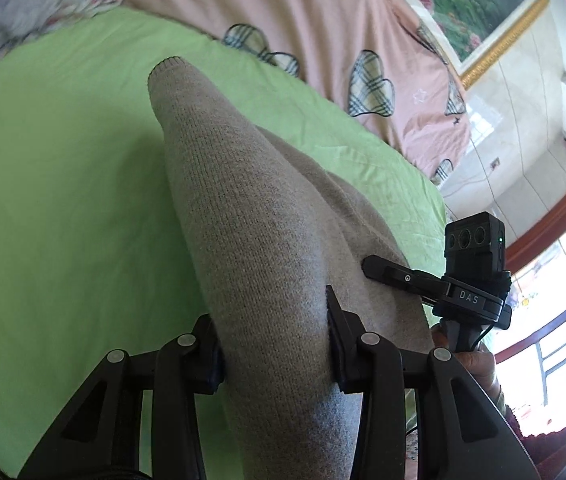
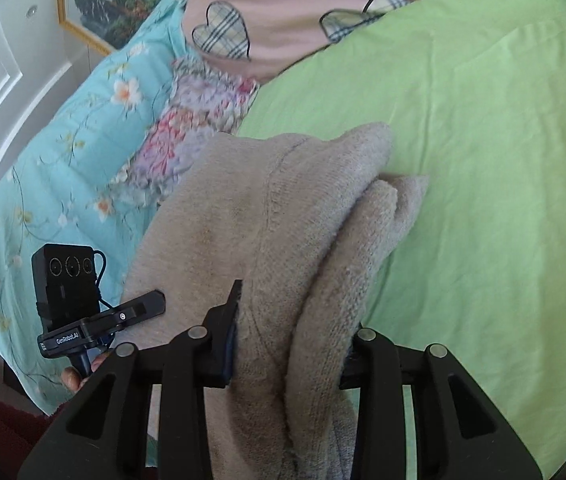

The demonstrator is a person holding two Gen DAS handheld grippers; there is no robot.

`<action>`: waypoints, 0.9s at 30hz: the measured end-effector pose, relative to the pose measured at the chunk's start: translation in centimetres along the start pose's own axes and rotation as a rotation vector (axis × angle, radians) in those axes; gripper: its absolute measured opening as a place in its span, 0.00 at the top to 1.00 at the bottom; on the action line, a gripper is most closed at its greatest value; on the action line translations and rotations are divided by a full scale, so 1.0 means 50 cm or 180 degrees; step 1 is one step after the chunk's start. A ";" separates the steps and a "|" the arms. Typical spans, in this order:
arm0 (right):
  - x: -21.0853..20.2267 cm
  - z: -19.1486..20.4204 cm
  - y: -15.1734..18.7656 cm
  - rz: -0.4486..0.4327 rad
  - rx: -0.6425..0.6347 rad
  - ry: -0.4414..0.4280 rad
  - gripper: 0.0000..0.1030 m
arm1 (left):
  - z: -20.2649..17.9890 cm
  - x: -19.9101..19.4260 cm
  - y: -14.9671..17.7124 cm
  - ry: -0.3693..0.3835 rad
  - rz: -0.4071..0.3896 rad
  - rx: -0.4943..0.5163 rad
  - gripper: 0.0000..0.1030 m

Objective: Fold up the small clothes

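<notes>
A beige-grey knit garment (image 1: 251,216) hangs over the green bed sheet (image 1: 63,200). My left gripper (image 1: 275,344) is shut on a thick fold of it, a sleeve-like end pointing away. In the right wrist view the same garment (image 2: 283,216) is bunched in folds, and my right gripper (image 2: 291,344) is shut on it above the green sheet (image 2: 483,160). The right gripper also shows in the left wrist view (image 1: 387,272), its finger on the garment's edge. The left gripper shows in the right wrist view (image 2: 143,308) at the garment's left edge.
A pink quilt with plaid hearts (image 1: 323,40) lies at the back of the bed. A floral cover (image 2: 187,132) and a turquoise floral quilt (image 2: 63,152) lie to the left. A framed painting (image 1: 475,0) hangs on the wall; a window (image 1: 555,280) is at right.
</notes>
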State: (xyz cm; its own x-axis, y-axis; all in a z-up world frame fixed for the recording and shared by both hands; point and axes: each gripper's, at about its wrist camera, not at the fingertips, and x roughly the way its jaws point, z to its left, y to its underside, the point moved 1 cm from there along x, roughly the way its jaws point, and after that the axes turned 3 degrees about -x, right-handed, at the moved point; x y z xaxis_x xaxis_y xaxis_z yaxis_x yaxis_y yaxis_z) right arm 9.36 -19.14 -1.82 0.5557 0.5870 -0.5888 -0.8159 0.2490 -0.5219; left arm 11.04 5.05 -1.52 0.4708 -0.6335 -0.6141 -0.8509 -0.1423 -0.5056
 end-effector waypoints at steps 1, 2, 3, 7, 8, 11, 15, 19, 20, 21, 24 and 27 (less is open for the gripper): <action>0.008 -0.002 0.000 0.0028 0.0004 0.0015 0.65 | 0.014 0.004 0.011 -0.0021 0.0008 -0.0046 0.61; 0.017 -0.002 0.005 0.0051 0.0017 0.0040 0.65 | 0.026 0.005 0.023 -0.0028 0.0012 -0.0074 0.60; 0.024 -0.007 0.011 0.0073 0.0034 0.0079 0.65 | 0.032 0.008 0.030 -0.0021 0.0002 -0.0087 0.58; 0.030 -0.030 0.020 0.0086 0.0204 0.0102 0.51 | 0.049 0.014 0.035 0.0001 0.0004 -0.0202 0.39; 0.026 -0.038 0.023 0.0104 0.0274 0.0136 0.47 | 0.052 0.013 0.030 -0.0019 0.0032 -0.0212 0.32; -0.011 -0.048 0.018 -0.0001 0.0328 0.0370 0.26 | 0.058 -0.001 0.006 -0.0097 -0.0010 -0.0161 0.24; -0.072 -0.039 -0.027 -0.0349 0.0265 0.0501 0.26 | 0.077 -0.007 -0.037 -0.0175 -0.0088 -0.0259 0.20; -0.043 -0.021 -0.080 -0.0310 0.0138 0.0407 0.44 | 0.098 0.017 -0.057 -0.0282 -0.0061 -0.0426 0.21; -0.017 -0.023 -0.089 -0.0201 0.0129 0.0430 0.49 | 0.097 0.025 -0.053 -0.0323 -0.0052 -0.0381 0.29; 0.011 -0.028 -0.094 -0.0075 0.0143 0.0488 0.56 | 0.097 0.030 -0.046 -0.0324 -0.0029 -0.0372 0.41; 0.063 -0.039 -0.101 0.0089 0.0170 0.0498 0.89 | 0.103 0.024 -0.029 -0.0283 -0.0061 -0.0432 0.51; 0.053 0.006 -0.131 -0.0090 -0.0124 0.0442 0.91 | 0.098 0.004 -0.022 -0.0386 -0.0108 -0.0407 0.52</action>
State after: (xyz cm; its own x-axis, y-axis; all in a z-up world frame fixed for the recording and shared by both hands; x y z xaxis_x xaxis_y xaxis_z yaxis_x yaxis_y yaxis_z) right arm 16.15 -19.00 0.24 0.5974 0.4672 -0.6518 -0.7942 0.2323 -0.5614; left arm 13.22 8.79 -4.06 0.5178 -0.5313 -0.6705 -0.8531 -0.2624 -0.4509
